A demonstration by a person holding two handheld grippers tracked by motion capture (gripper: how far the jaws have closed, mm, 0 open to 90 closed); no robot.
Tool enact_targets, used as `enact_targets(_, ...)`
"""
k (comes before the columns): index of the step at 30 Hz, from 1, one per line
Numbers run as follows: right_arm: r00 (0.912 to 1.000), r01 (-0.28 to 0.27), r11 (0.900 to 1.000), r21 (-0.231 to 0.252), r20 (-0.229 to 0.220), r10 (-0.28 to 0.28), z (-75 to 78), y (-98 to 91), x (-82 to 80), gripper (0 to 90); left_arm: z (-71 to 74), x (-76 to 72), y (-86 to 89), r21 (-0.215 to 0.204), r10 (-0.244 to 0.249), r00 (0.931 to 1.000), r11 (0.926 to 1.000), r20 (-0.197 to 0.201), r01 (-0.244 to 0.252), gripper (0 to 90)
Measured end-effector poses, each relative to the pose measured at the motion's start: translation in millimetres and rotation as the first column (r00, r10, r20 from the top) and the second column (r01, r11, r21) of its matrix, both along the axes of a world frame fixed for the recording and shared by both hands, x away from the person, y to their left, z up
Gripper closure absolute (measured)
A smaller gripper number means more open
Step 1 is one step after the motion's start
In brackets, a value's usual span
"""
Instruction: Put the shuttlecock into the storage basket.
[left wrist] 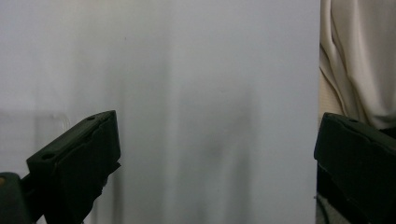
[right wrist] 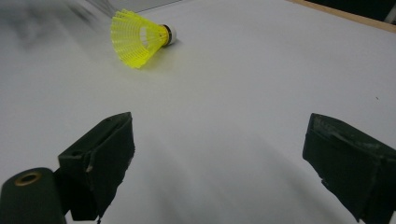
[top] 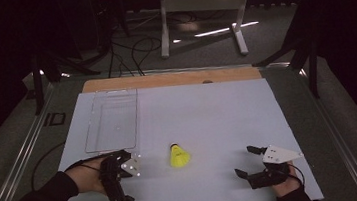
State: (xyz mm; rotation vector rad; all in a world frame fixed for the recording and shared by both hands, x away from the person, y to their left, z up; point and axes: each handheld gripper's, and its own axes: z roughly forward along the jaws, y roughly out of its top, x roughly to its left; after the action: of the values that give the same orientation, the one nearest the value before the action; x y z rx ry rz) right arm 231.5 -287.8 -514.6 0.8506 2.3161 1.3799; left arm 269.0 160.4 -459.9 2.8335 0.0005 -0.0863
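A yellow plastic shuttlecock (top: pixel 178 156) lies on its side near the front middle of the white board (top: pixel 208 112), its dark cork end pointing away from me. My left gripper (top: pixel 122 179) is to its left, held in a hand with a dark sleeve. Its jaws stand wide apart over bare board (left wrist: pixel 217 144) with nothing between them. My right gripper (top: pixel 244 161) sits at the front right, open and empty. In the right gripper view (right wrist: pixel 219 144) the shuttlecock (right wrist: pixel 140 37) lies ahead and to the left, well beyond the jaws.
A clear plastic tray (top: pixel 110 120) rests on the back left of the board. A wooden strip (top: pixel 171 78) runs along the far edge. Beige cloth (left wrist: pixel 359 60) hangs past the board's edge in the left gripper view. Cables and a metal stand (top: pixel 202 7) lie on the floor beyond.
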Motion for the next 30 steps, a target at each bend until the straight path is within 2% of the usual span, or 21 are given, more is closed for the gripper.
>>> enact_targets(6, 1.0000, -0.002, 1.0000, 0.000, 0.001, 0.002, 0.0, -0.2, -0.1, 9.1, 1.3, 2.6, -11.1, -0.019, -0.040, 0.9992, 0.9990, -0.003, 0.040, 1.3)
enact_targets(9, 1.0000, -0.003, 1.0000, 0.001, 0.002, 0.003, 0.3, -0.3, -0.2, 9.1, 2.7, 3.7, -22.4, -0.020, -0.083, 0.9965, 0.9963, -0.001, 0.083, 1.3)
enact_targets(12, 1.0000, -0.003, 1.0000, 0.002, 0.002, 0.003, 0.5, -0.3, -0.2, 9.1, 5.0, 4.8, -29.9, -0.023, -0.121, 0.9927, 0.9924, 0.005, 0.121, 1.3)
enact_targets(19, 1.0000, -0.006, 1.0000, 0.004, 0.001, 0.006, 0.4, -0.4, -0.3, 9.2, 13.5, 10.7, -45.7, -0.007, -0.171, 0.9847, 0.9852, 0.033, 0.171, 1.3)
enact_targets(20, 1.0000, -0.008, 1.0000, 0.004, 0.002, 0.008, 0.4, -0.5, -0.2, 9.1, 15.1, 11.9, -47.4, -0.005, -0.178, 0.9836, 0.9839, 0.027, 0.179, 1.4)
enact_targets(22, 1.0000, -0.008, 1.0000, 0.004, 0.001, 0.008, 0.3, -0.3, -0.4, 9.1, 17.9, 13.6, -50.5, -0.006, -0.210, 0.9764, 0.9775, 0.048, 0.211, 1.4)
enact_targets(23, 1.0000, -0.008, 1.0000, 0.005, 0.000, 0.008, 0.2, -0.2, -0.4, 9.2, 18.7, 14.6, -51.8, -0.008, -0.214, 0.9759, 0.9766, 0.043, 0.215, 1.4)
enact_targets(25, 0.9999, -0.010, 0.9999, 0.007, -0.002, 0.010, 0.1, -0.2, -0.2, 9.2, 20.8, 19.8, -55.7, -0.014, -0.193, 0.9806, 0.9810, 0.036, 0.193, 1.4)
enact_targets(27, 0.9999, -0.012, 0.9999, 0.007, -0.002, 0.012, -0.1, -0.3, -0.1, 9.2, 22.4, 24.3, -58.6, -0.030, -0.204, 0.9782, 0.9782, 0.037, 0.205, 1.4)
enact_targets(30, 0.9999, -0.013, 0.9999, 0.008, -0.002, 0.013, -0.2, -0.5, 0.0, 9.1, 24.8, 29.7, -62.8, -0.023, -0.214, 0.9761, 0.9764, 0.040, 0.215, 1.4)
